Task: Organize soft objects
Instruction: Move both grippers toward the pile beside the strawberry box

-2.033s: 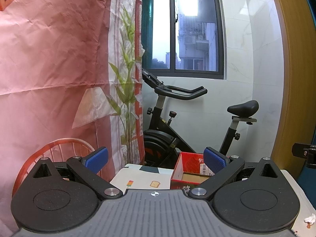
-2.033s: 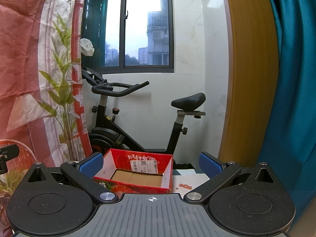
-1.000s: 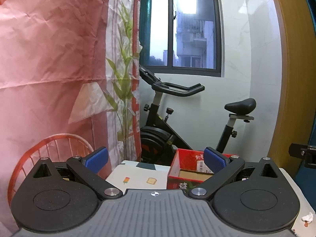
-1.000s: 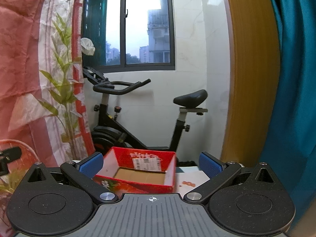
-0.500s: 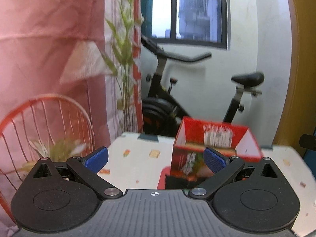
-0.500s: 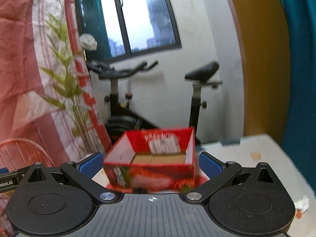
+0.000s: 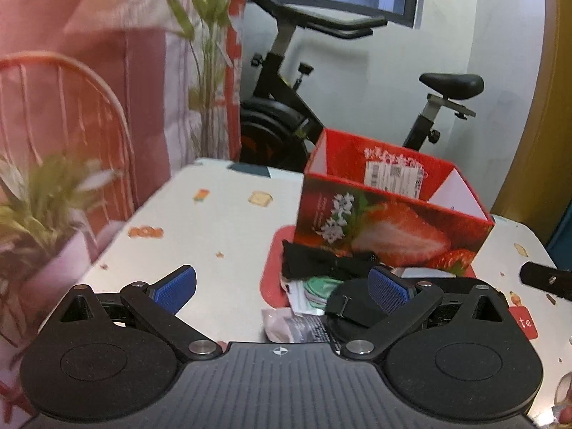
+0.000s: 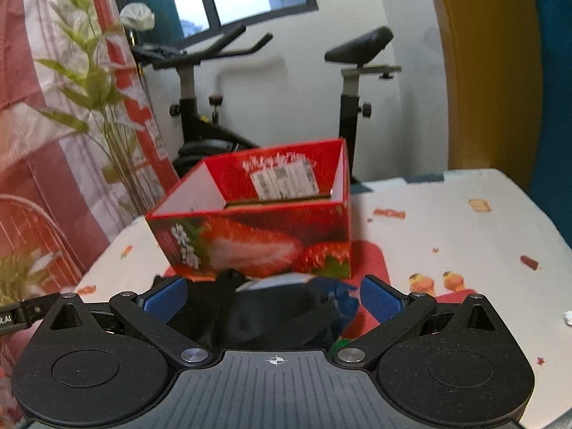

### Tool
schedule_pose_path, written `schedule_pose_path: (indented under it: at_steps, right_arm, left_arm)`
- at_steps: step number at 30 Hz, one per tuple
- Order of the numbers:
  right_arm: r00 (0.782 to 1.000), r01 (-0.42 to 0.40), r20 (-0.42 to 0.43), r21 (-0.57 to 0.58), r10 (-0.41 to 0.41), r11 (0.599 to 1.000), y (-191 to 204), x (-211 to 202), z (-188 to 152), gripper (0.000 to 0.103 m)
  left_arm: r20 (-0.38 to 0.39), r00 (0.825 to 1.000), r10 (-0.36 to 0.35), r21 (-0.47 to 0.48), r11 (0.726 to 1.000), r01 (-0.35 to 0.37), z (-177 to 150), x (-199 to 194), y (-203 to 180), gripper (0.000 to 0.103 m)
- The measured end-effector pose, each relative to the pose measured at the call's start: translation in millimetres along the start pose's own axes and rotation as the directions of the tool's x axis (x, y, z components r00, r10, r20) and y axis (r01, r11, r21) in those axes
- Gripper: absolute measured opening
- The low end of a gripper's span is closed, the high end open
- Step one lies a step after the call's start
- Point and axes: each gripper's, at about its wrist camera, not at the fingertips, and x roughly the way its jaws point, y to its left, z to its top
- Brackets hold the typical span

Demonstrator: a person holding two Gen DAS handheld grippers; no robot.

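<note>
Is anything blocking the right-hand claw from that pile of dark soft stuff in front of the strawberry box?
Nothing visible does. The open right gripper has the pile of black soft items directly between its blue fingertips. The red strawberry-printed cardboard box stands just behind the pile, open-topped.

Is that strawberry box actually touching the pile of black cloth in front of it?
Cannot tell. In the left wrist view the black cloth lies right against the foot of the strawberry box, but no gap or contact shows plainly.

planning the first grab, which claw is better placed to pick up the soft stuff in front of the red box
Right. The right claw is open with the dark soft pile centred between its fingers. The left claw is open over bare table, pile off-side.
</note>
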Motion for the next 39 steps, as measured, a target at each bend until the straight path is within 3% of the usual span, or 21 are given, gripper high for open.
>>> schedule_pose_path:
  at_steps: [5, 8, 12, 17, 21, 29, 33, 39]
  right_arm:
    - [0.995, 0.048, -0.082, -0.028, -0.050, 0.998, -6, 26, -7, 0.103]
    - [0.994, 0.016, -0.108, 0.003, -0.016, 1.000, -14, 37, -10, 0.103]
    - [0.991, -0.016, -0.133, 0.023, 0.019, 1.000, -24, 48, -10, 0.103]
    - [0.987, -0.053, -0.153, -0.011, 0.050, 0.999, -26, 59, -9, 0.088]
    - [0.983, -0.084, -0.166, -0.032, 0.077, 0.996, -28, 61, -3, 0.086]
    - [0.973, -0.120, -0.212, -0.155, 0.085, 0.981, -28, 59, 18, 0.067]
    - [0.970, -0.121, -0.231, -0.168, 0.080, 0.978, -29, 65, 24, 0.067]
    - [0.965, -0.111, -0.249, -0.118, 0.078, 0.987, -31, 79, 16, 0.067]
  left_arm:
    - [-0.033, 0.999, -0.031, -0.012, 0.999, 0.031, -3, 18, -4, 0.103]
    - [-0.043, 0.998, -0.050, -0.034, 0.998, 0.049, -5, 27, -4, 0.100]
    - [-0.071, 0.996, -0.053, -0.068, 0.997, 0.049, -6, 38, -1, 0.090]
    - [-0.103, 0.991, -0.089, -0.095, 0.992, 0.080, -3, 52, 2, 0.076]
    - [-0.099, 0.991, -0.095, -0.092, 0.992, 0.086, 12, 54, 6, 0.075]
    - [-0.065, 0.988, -0.143, 0.013, 0.989, 0.144, 58, 52, 2, 0.065]
    - [-0.068, 0.980, -0.188, 0.030, 0.981, 0.190, 61, 61, -3, 0.061]
    - [-0.171, 0.956, -0.239, -0.027, 0.971, 0.238, 33, 92, -3, 0.061]
